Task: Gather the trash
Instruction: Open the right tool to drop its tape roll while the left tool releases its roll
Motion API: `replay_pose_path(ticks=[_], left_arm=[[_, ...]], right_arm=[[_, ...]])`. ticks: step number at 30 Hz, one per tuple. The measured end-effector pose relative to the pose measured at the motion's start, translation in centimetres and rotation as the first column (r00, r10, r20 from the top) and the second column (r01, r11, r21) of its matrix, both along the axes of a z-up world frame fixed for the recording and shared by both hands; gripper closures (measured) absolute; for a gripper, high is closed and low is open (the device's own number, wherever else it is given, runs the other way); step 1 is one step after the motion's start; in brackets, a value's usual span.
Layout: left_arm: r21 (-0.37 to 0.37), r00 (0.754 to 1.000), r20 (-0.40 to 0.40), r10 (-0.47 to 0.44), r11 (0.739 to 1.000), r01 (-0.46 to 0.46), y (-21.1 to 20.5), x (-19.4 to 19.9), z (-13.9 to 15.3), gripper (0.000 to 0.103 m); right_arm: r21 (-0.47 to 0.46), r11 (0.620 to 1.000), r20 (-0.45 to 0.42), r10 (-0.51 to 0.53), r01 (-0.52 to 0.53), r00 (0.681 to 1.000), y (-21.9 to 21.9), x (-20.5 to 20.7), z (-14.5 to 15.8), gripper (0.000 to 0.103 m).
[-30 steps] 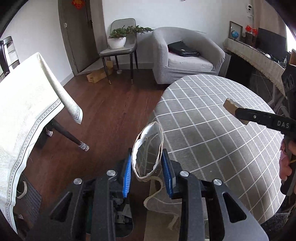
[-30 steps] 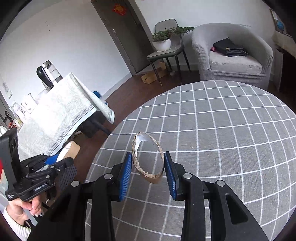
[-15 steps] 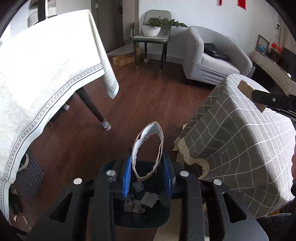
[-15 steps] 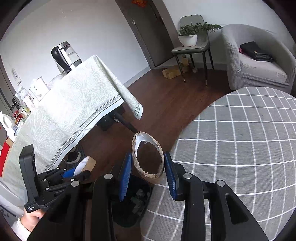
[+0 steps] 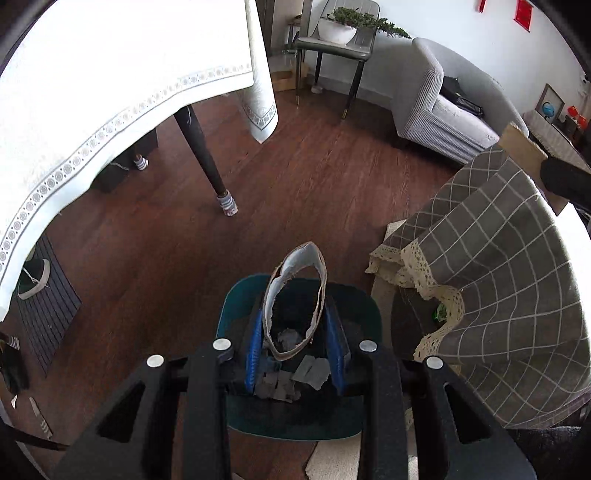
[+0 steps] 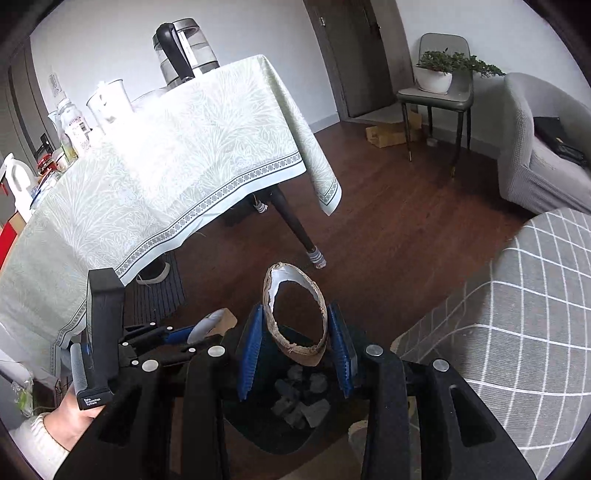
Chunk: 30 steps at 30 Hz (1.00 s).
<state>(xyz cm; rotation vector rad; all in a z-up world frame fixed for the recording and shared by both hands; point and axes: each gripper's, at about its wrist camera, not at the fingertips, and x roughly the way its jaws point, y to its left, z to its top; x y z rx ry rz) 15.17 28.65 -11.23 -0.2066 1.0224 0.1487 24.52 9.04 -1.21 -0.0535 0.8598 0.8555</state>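
My left gripper (image 5: pixel 295 347) is shut on a squashed cardboard ring (image 5: pixel 275 291) with a white lining, held right above the dark teal trash bin (image 5: pixel 236 306) on the floor. Grey crumpled scraps (image 5: pixel 312 371) lie in the bin. My right gripper (image 6: pixel 295 350) is shut on a second cardboard ring (image 6: pixel 269 295), also above the same bin (image 6: pixel 258 424), where more scraps (image 6: pixel 301 408) show. The left gripper shows in the right wrist view (image 6: pixel 207 328) at the lower left with its ring.
A round table with a grey checked cloth (image 5: pixel 498 277) stands to the right of the bin. A table with a pale green cloth (image 6: pixel 166 166) and its dark leg (image 5: pixel 207 166) stand to the left. An armchair (image 5: pixel 443 110) and a chair with a plant (image 5: pixel 340 33) are behind.
Both grippers have swung from over the checked table to the left and down, each carrying its cardboard ring, and now hang over the trash bin.
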Motion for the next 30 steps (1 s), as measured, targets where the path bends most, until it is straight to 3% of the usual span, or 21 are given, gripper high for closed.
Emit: replay_pose_path(ticks=[3,14,19,20,22,30], left_arm=[[0.002,0.997,-0.071,-0.004,1.000,0.004,0.3,0.0,-2.7,0.071],[-0.017,0.959,-0.282,-0.020,1.000,0.016,1.6,-0.7,-11.4,0.070],[-0.029,0.954,-0.298,-0.032,0.999,0.025,2.1,-1.2,-12.2,0.066],[-0.034,0.954,-0.298,-0.037,0.999,0.028,2.2,-1.3,-12.2,0.055],[-0.035,0.954,-0.294,-0.048,0.999,0.039,2.5,-1.7,-12.2,0.048],[-0.009,0.964,-0.266,-0.033,0.999,0.032,3.7,-2.3,-10.8,0.049]], right_arm=[[-0.018,1.000,-0.056,0.011,-0.012,0.998,1.7,0.6,-2.0,0.067],[-0.161,0.982,-0.084,0.082,-0.094,0.993,7.0,-0.4,-5.9,0.067],[-0.188,0.975,-0.099,0.106,-0.123,0.989,8.5,-0.5,-6.8,0.067],[-0.194,0.973,-0.104,0.108,-0.126,0.989,8.7,-0.5,-7.0,0.067],[-0.209,0.969,-0.111,0.114,-0.135,0.987,9.2,-0.6,-7.4,0.067],[-0.251,0.956,-0.129,0.125,-0.154,0.984,10.8,-1.0,-8.8,0.067]])
